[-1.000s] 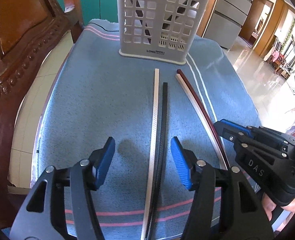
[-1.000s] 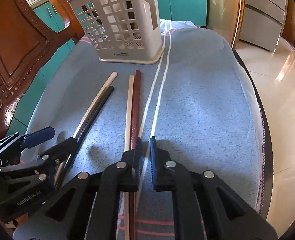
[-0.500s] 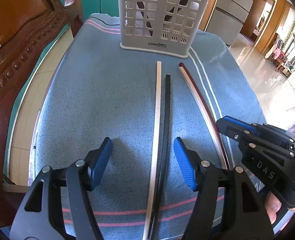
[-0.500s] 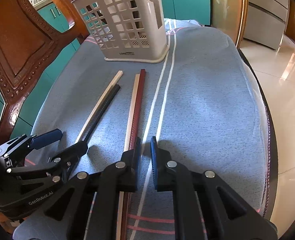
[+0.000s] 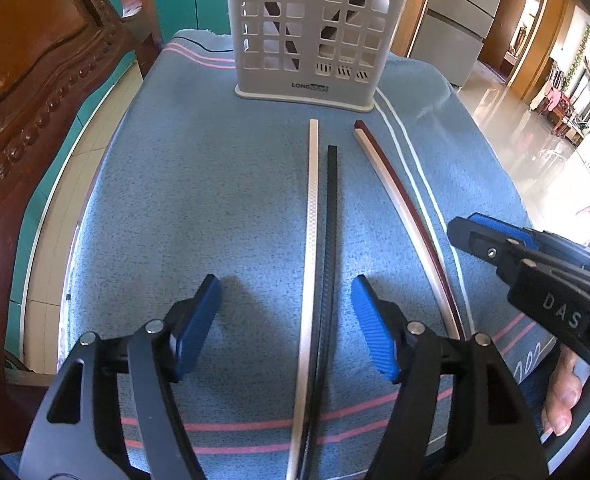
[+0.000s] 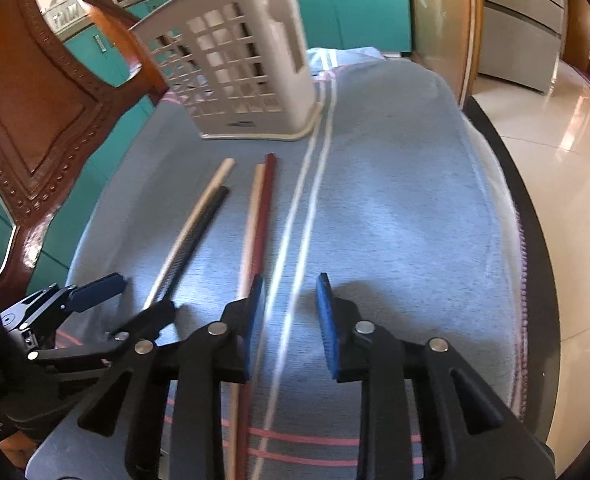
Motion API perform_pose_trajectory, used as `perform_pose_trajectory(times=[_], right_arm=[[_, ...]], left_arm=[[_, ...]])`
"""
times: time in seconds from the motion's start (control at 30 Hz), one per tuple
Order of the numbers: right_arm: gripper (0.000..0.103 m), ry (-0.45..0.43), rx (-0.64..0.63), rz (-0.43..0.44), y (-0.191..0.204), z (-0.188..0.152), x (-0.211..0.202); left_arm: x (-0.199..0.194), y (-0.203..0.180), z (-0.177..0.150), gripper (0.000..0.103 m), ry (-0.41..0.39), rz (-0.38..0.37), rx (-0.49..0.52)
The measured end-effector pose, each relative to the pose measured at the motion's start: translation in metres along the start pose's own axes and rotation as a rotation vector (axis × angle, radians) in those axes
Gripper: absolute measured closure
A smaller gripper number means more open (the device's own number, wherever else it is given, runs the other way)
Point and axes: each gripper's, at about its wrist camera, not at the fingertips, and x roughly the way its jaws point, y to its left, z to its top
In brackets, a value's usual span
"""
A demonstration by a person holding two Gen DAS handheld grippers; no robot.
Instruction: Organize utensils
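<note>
Several chopsticks lie lengthwise on a blue cloth (image 5: 199, 184): a white one (image 5: 312, 216) beside a black one (image 5: 330, 216), and a cream one (image 5: 395, 200) beside a dark red one (image 5: 405, 196). A white slotted utensil holder (image 5: 307, 28) stands at the far end with dark utensils inside. My left gripper (image 5: 285, 328) is open, its blue pads straddling the white and black pair just above the cloth. My right gripper (image 6: 289, 316) is open, its left pad over the cream and red pair (image 6: 261, 216). It shows at the right of the left wrist view (image 5: 495, 240).
A carved wooden chair back (image 5: 35, 80) stands close on the left. The cloth's right edge (image 6: 519, 240) drops to a shiny tiled floor. Teal cabinets and a grey fridge stand behind the holder.
My right gripper has opened from shut and lifted a little, with motion blur. My left gripper stays open over the white and black pair, barely shifted.
</note>
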Motion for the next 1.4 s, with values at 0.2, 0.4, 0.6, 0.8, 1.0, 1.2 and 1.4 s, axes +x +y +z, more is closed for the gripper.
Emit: perform_pose_trajectory(times=[0.2, 0.4, 0.6, 0.8, 1.0, 1.2, 1.4], right_arm=[[0.076, 0.015, 0.002, -0.042, 0.003, 0.001, 0.006], [0.076, 0.002, 0.036, -0.048, -0.01, 0.005, 0.002], [0.076, -0.022, -0.027, -0.01, 0.005, 0.012, 0.0], [0.076, -0.05, -0.032, -0.008, 0.014, 0.041, 0.017], [0.076, -0.029, -0.033, -0.061, 0.019, 0.085, 0.057], [0.076, -0.01, -0.11, -0.152, 0.02, 0.083, 0.068], [0.076, -0.022, -0.091, -0.138, -0.006, 0.057, 0.041]], left_arm=[[-0.001, 0.003, 0.0, 0.035, -0.004, -0.009, -0.013], [-0.003, 0.015, 0.006, 0.035, -0.014, -0.023, -0.05], [0.001, 0.021, 0.021, 0.049, -0.024, 0.014, -0.042], [0.005, 0.021, 0.019, 0.053, -0.01, 0.043, -0.025], [0.004, 0.02, 0.016, 0.05, -0.012, 0.029, -0.029], [0.004, 0.019, 0.014, 0.049, -0.013, 0.026, -0.02], [0.007, 0.021, 0.019, 0.047, -0.016, 0.023, -0.022]])
